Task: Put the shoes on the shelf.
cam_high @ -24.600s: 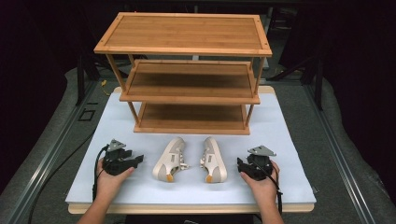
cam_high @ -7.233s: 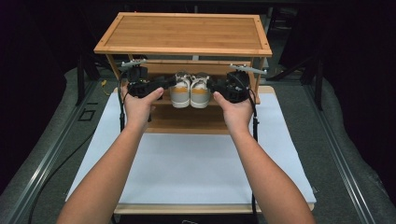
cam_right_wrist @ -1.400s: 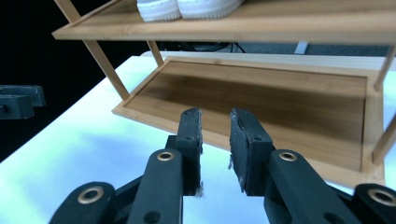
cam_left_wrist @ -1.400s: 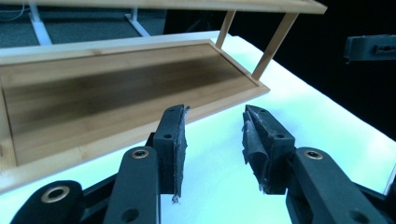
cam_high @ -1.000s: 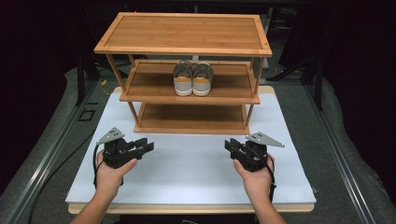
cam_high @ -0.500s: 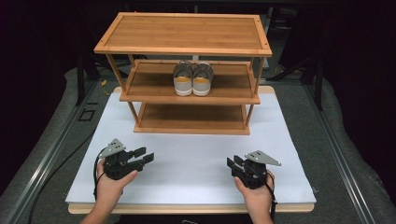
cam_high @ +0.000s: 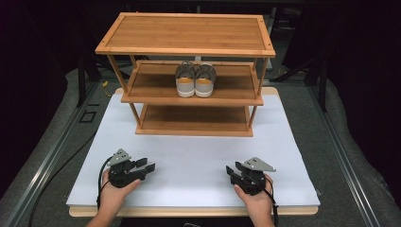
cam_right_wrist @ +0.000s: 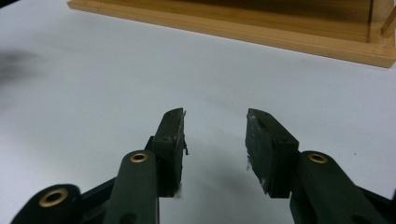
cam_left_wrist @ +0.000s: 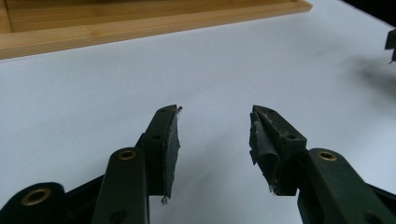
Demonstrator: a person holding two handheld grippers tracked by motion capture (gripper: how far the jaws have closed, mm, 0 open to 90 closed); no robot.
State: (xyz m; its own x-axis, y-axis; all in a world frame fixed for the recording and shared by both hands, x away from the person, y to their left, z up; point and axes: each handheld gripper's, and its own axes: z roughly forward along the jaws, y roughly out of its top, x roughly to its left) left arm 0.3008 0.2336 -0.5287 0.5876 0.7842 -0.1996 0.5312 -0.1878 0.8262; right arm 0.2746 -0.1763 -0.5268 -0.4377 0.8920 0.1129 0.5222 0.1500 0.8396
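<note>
Left gripper [cam_high: 147, 167] low over white tabletop [cam_high: 189, 165], jaws spread, nothing between; parked near edge. Right gripper [cam_high: 230, 171] likewise, jaws just been opening, empty. Ahead, well apart: three-tier bamboo shoe rack [cam_high: 189, 35]. Farther: pair of grey-and-tan sneakers [cam_high: 195, 80] on middle shelf, heels toward grippers, side by side, touching — likely stored for good.

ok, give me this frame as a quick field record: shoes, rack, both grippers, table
shoes: pair of shoes side by side on the middle shelf, heels toward the camera
rack: three-tier wooden rack at the far end of the white table top; top and bottom shelves bare
left gripper: left gripper low over the near left of the table, jaws open, nothing between them
right gripper: right gripper low over the near right, jaws just been opening, nothing between them
contact with shoes: none
</note>
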